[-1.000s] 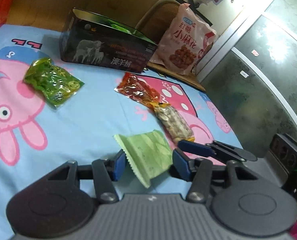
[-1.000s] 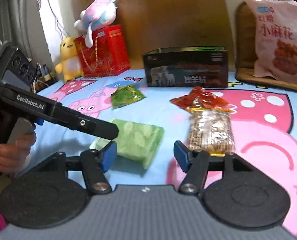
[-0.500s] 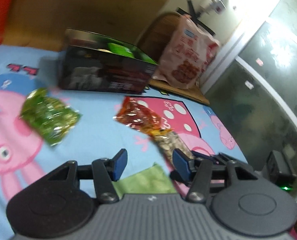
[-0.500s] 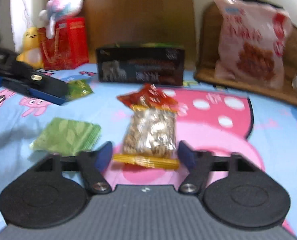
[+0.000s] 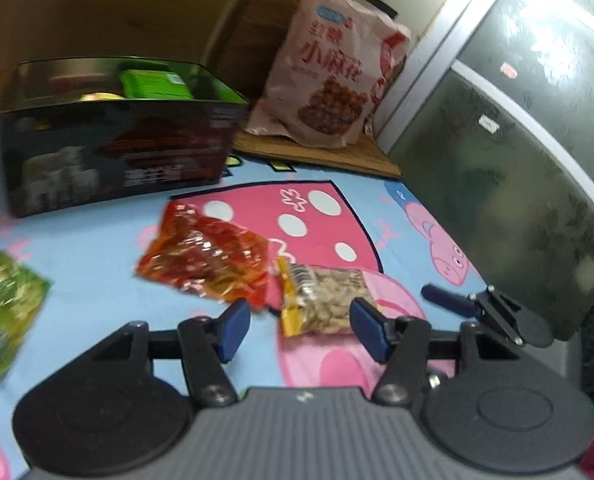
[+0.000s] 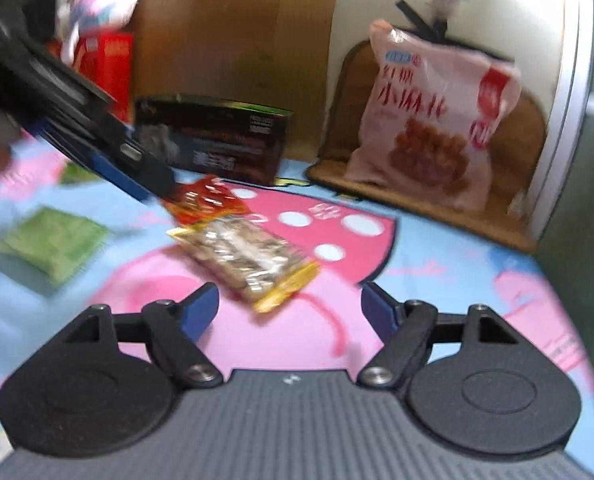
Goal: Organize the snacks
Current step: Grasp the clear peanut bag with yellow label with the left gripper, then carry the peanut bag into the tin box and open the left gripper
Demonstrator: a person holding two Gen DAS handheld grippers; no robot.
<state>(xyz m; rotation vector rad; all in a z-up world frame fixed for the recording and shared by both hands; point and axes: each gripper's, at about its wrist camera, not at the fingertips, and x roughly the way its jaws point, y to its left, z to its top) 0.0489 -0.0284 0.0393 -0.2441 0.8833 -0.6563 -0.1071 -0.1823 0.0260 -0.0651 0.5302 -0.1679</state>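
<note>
A clear seed packet [image 5: 321, 300] with yellow ends lies on the cartoon sheet, touching a red foil packet [image 5: 209, 260]. My left gripper [image 5: 301, 332] hovers just before them, its jaws opening; the seed packet's near end shows between the fingertips, and the pads do not press it. In the right wrist view my right gripper [image 6: 289, 304] has its jaws opening wide, nothing in them, with the seed packet [image 6: 249, 260] just beyond. The left gripper [image 6: 157, 184] reaches in over the red packet [image 6: 205, 204]. A black open box [image 5: 113, 152] holds snacks.
A flat light green packet [image 6: 53, 244] lies to the left and a bright green packet [image 5: 5, 308] farther left. A large pink snack bag [image 6: 437, 120] leans on a wooden board at the back. A red box [image 6: 109, 68] and plush toy [image 6: 101, 0] stand far left. Frosted glass panels [image 5: 517, 160] close the right side.
My left gripper left the light green packet and moved over to the red and seed packets. My right gripper swung from the green packet to the seed packet, its jaws now wider.
</note>
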